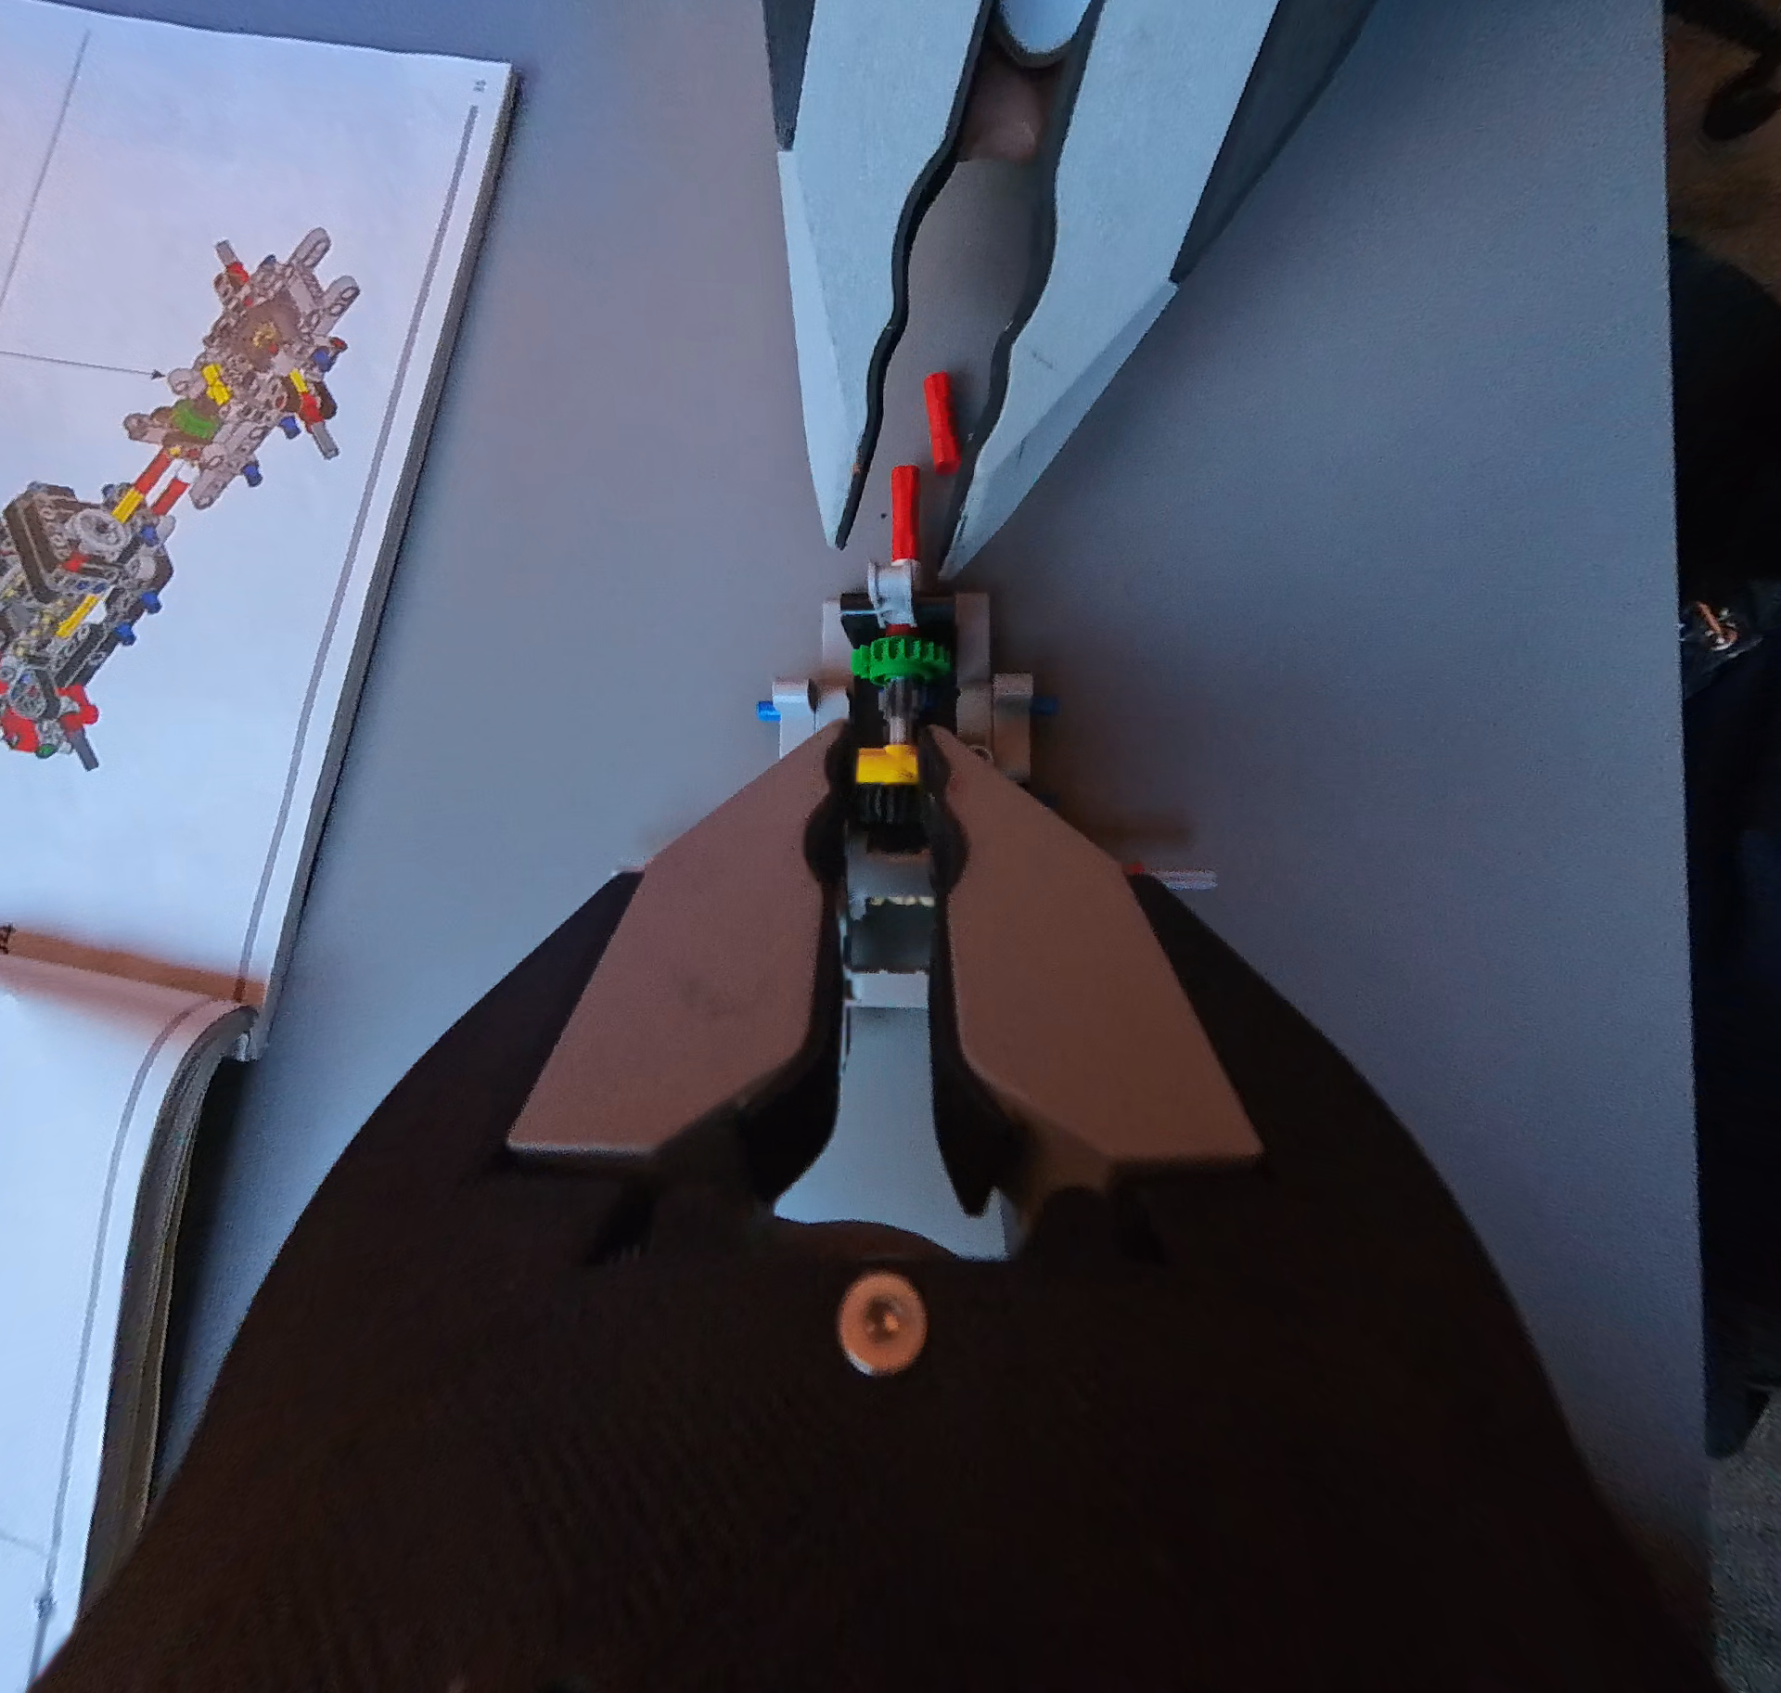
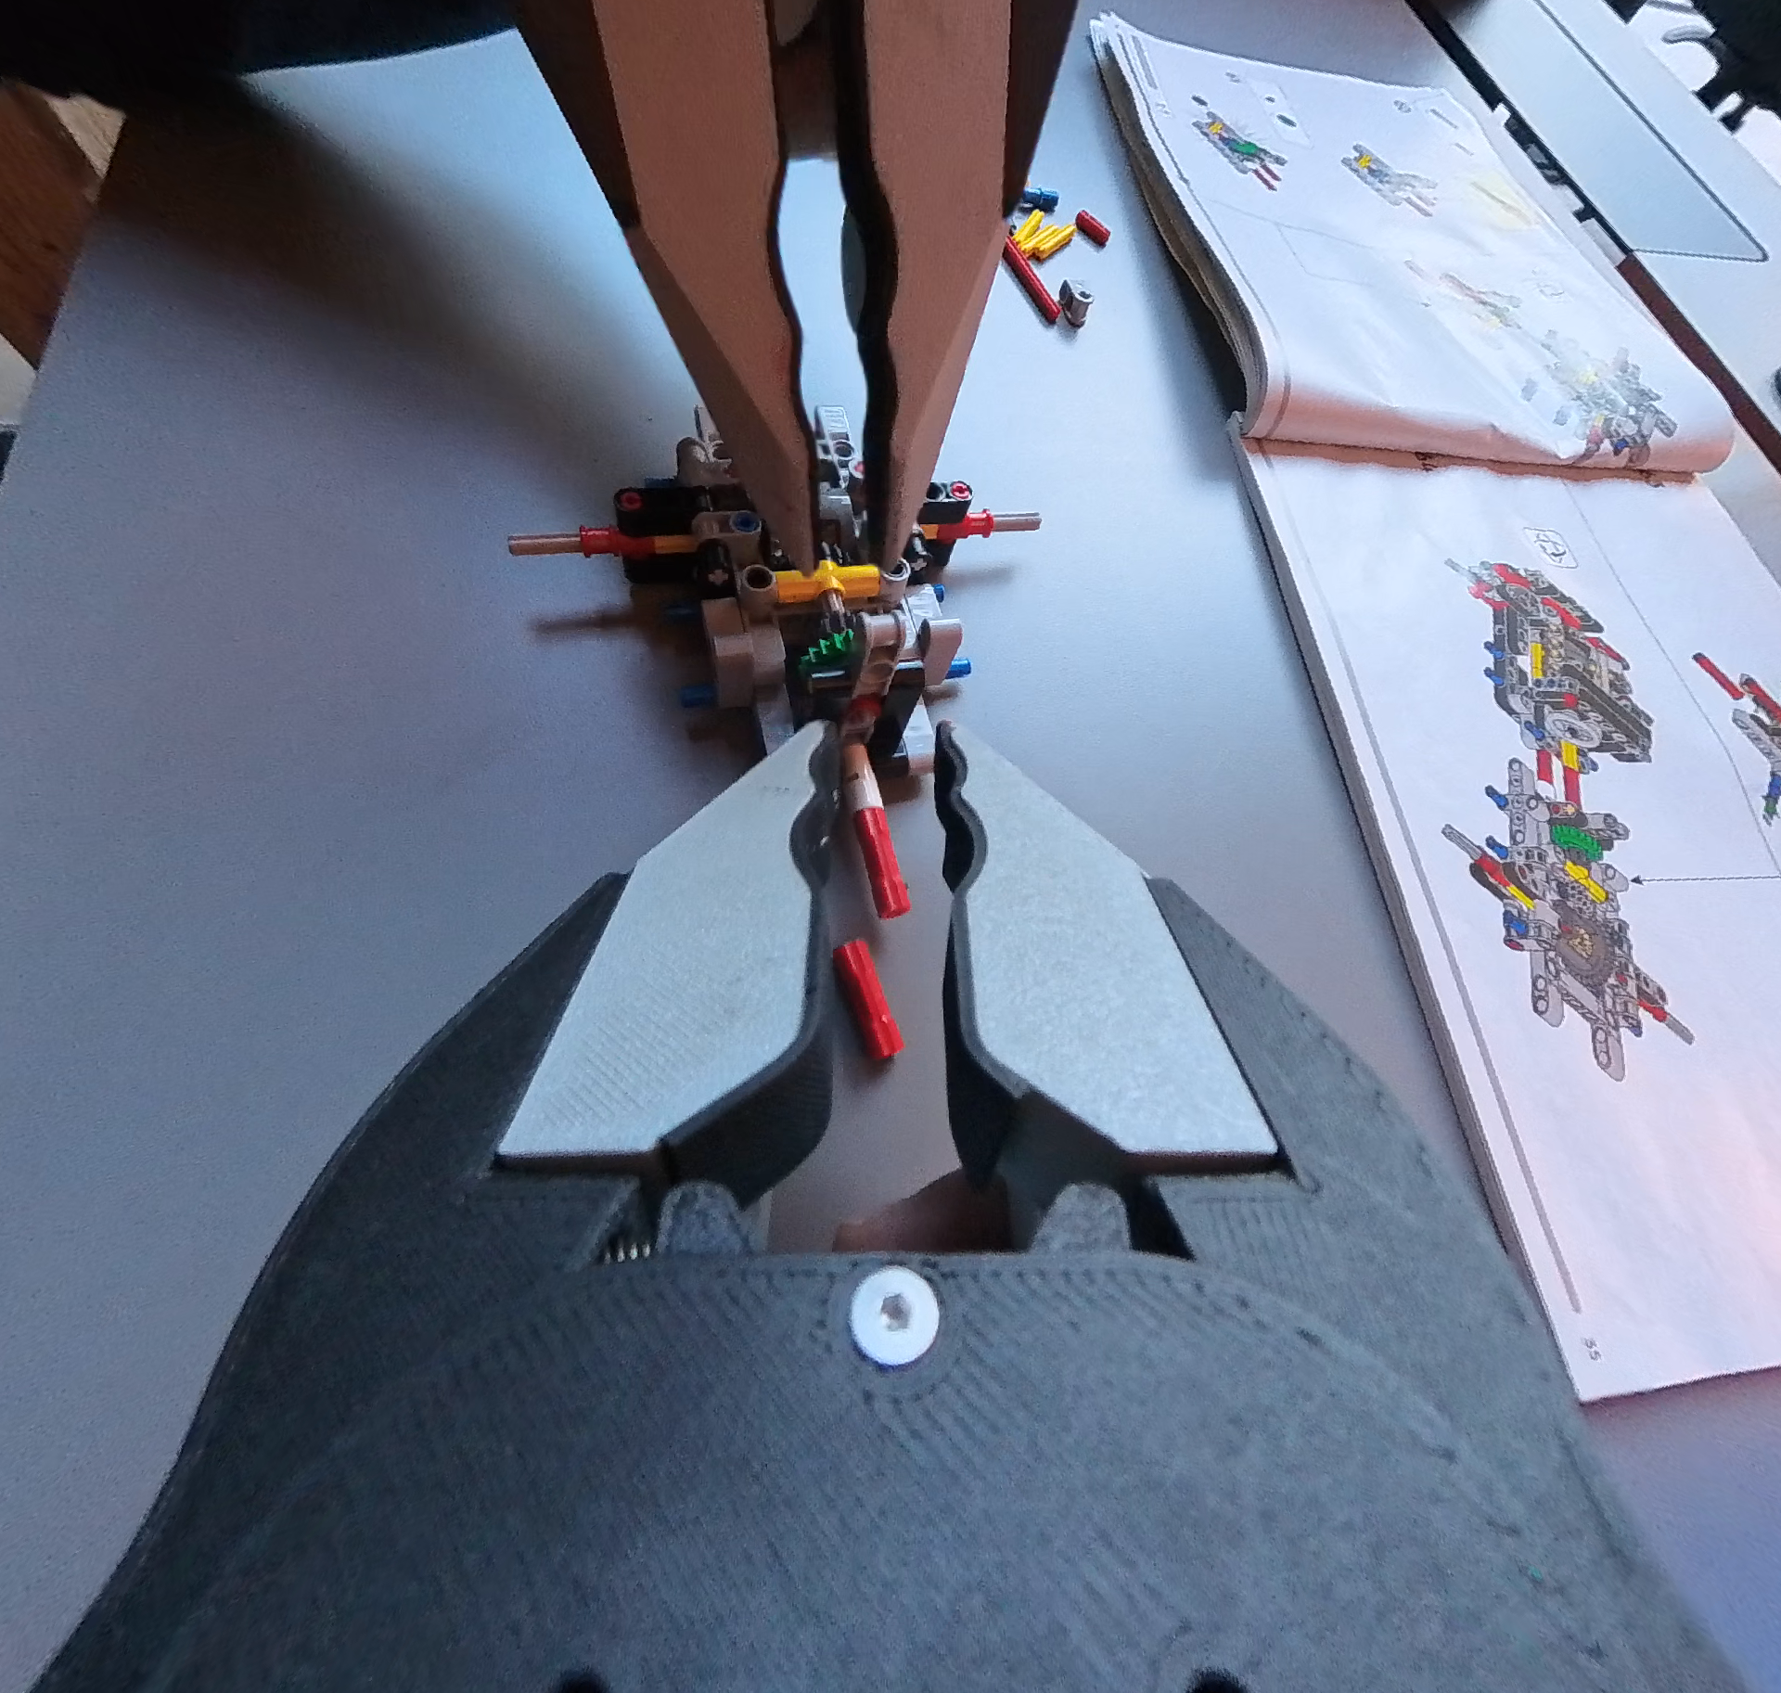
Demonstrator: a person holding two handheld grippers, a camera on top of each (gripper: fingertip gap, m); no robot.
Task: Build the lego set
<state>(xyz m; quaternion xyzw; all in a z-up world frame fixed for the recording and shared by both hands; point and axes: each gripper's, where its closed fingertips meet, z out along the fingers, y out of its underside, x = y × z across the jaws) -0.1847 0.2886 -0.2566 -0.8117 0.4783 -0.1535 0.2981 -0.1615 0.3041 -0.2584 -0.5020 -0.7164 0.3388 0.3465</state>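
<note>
A small brick model [image 1: 973,673] with a green gear [image 1: 901,659] and a yellow connector [image 1: 887,765] sits on the grey table [image 1: 598,587]. My left gripper [image 1: 891,741] has brown fingers, and its pads are closed on the model's middle at the yellow connector and a black gear. It also shows in the right wrist view [image 2: 846,553]. A red axle [image 2: 879,852] sticks out of the model [image 2: 732,654] toward my right gripper [image 2: 882,731]. That gripper is open around the axle, with a gap to the right pad. A loose red piece [image 2: 867,999] lies on the table between its fingers.
An open instruction booklet [image 2: 1446,1020] lies beside the model; it is at the left in the left wrist view [image 1: 241,153]. Loose yellow, red and grey pieces [image 2: 1046,249] lie behind the left gripper. The table edge [image 1: 1672,683] runs close on the right. My left and right fingertips are right by each other.
</note>
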